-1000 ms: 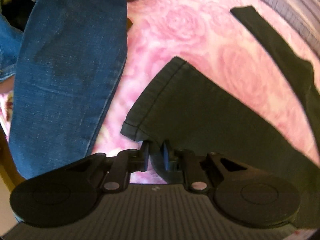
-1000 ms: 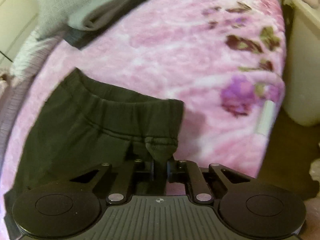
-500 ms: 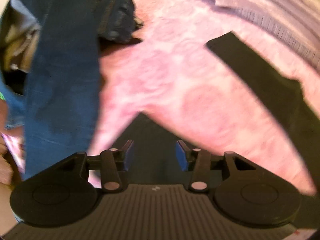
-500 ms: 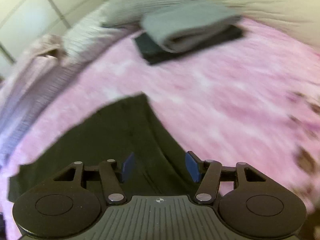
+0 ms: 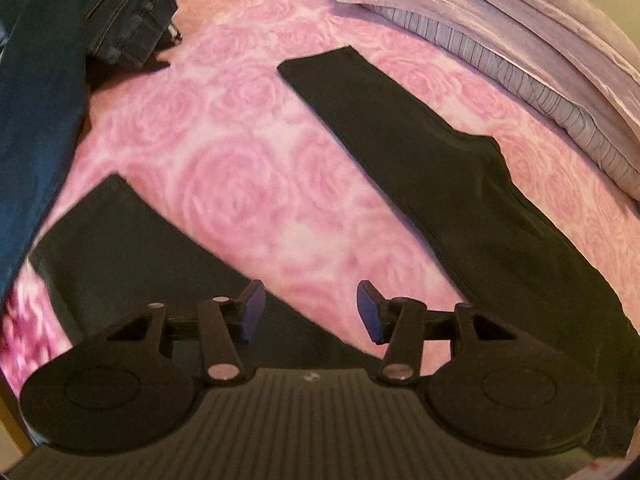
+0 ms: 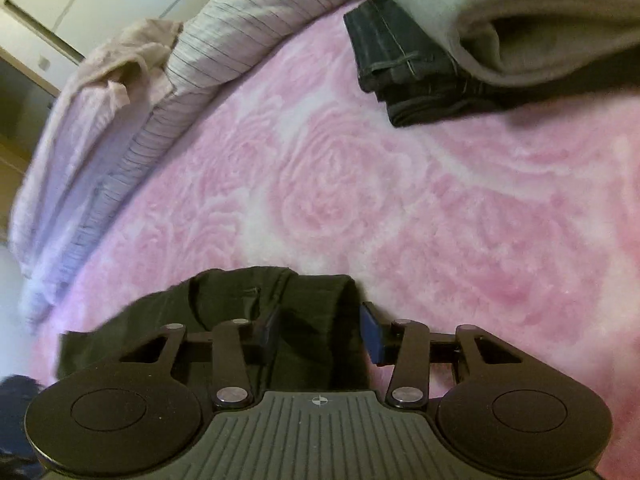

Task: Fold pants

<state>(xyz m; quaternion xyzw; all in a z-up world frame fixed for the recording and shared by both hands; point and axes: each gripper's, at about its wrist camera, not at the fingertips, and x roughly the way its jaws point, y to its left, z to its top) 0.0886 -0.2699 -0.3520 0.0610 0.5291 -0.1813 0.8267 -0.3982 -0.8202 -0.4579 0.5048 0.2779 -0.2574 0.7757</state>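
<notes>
Black pants (image 5: 460,184) lie spread flat on the pink rose-pattern blanket (image 5: 224,168), their two legs splayed apart in a V. One leg (image 5: 120,248) runs under my left gripper (image 5: 310,312), which hovers open above it with nothing between its fingers. In the right wrist view the pants' waistband end (image 6: 260,300) lies bunched just below my right gripper (image 6: 320,332), open over the cloth without pinching it.
Blue jeans (image 5: 44,92) hang along the left side. Lilac striped bedding (image 5: 520,40) and pillows (image 6: 120,112) line the far edge. A stack of folded dark jeans (image 6: 404,68) under a grey folded garment (image 6: 516,28) sits at the back right.
Both grippers let go of the pants and opened, the left releasing a leg hem, the right the waistband. Both then lifted and tilted toward the far side of the bed.
</notes>
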